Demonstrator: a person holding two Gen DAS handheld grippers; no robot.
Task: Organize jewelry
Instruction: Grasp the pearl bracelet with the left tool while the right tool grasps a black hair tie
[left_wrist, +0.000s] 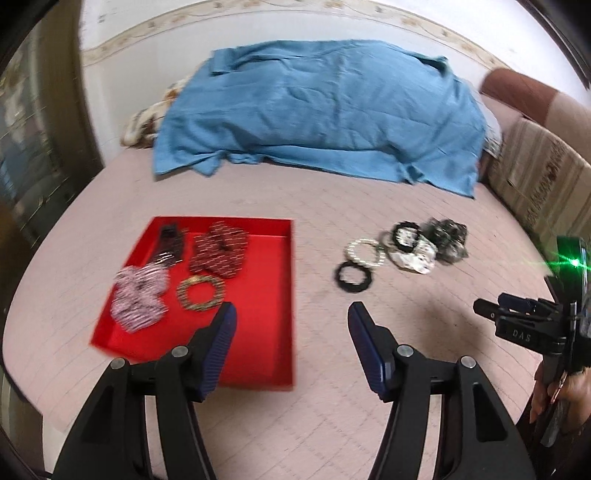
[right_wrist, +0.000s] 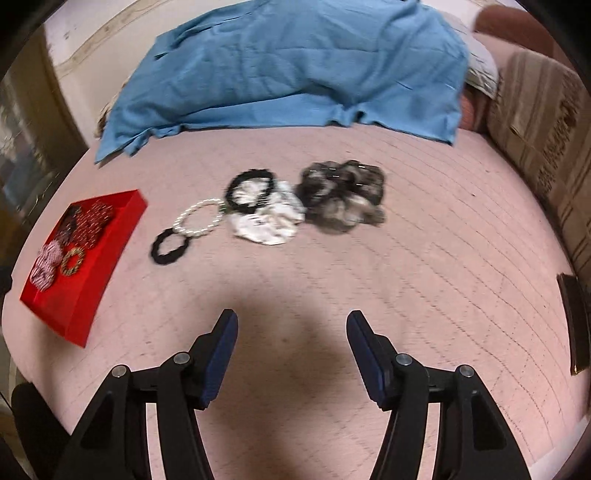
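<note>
Both tools, left and right, are hanging half-open, empty; right should be approaching the black band, frame left, squarely.

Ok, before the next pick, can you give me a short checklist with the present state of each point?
1. Left hand-held gripper empty, jaws apart: ok.
2. Right hand-held gripper empty, jaws apart: ok.
3. Red tray has free floor: ok.
4. Pieces left outside the tray, such as the black ring and pearl bracelet: not ok.
5. Black ring lies free of the bracelet: cannot tell, they seem to touch.
</note>
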